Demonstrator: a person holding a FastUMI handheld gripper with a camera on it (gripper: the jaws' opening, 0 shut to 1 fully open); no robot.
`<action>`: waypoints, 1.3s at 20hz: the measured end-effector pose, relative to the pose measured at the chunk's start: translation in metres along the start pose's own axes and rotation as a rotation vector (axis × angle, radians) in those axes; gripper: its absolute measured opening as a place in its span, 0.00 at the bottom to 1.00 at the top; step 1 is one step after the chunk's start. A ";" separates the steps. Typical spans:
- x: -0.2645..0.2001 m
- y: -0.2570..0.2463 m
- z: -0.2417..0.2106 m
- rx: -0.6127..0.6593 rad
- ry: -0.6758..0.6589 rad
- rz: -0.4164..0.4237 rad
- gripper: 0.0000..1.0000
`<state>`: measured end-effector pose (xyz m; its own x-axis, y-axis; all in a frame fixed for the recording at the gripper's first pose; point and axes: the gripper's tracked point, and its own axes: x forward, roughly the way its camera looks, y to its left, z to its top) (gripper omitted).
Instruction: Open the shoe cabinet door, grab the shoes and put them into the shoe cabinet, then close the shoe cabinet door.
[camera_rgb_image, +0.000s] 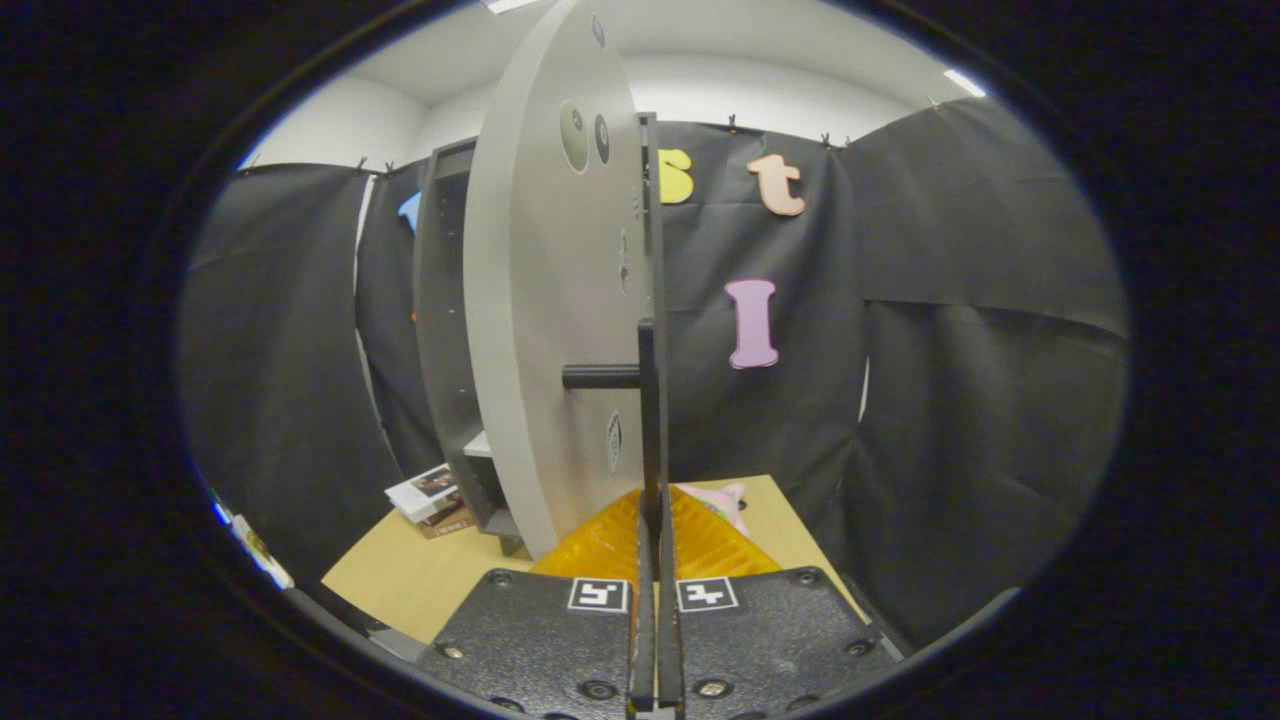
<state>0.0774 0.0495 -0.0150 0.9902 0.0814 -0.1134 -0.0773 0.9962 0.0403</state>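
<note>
1. Currently I am working the door step: gripper (655, 540) fingers pressed together on the door handle (648, 420), cabinet door (545, 320) standing edge-on, swung out from the shoe cabinet (445, 330)
2. Next, I am judging, letting go and reaching for the shoes; a pink item (725, 498) is lying beyond the fingers on the table (420, 580)
3. Writing: I am reading none; booklets (428, 492) too small

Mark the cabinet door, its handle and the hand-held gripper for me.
Cabinet door (530, 330), gripper view: middle of its pale inner face.
Handle (648, 420), gripper view: upright bar, clamped edge-on.
Hand-held gripper (655, 515), gripper view: between the fingertips, both pressed on the handle.
</note>
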 end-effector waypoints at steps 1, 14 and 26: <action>0.001 -0.006 0.001 0.008 -0.003 -0.004 0.04; -0.008 -0.020 -0.006 -0.057 0.024 -0.010 0.04; -0.047 0.022 -0.086 -0.012 0.272 0.047 0.50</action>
<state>0.0196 0.0702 -0.0942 0.9180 0.1312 -0.3744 -0.1254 0.9913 0.0399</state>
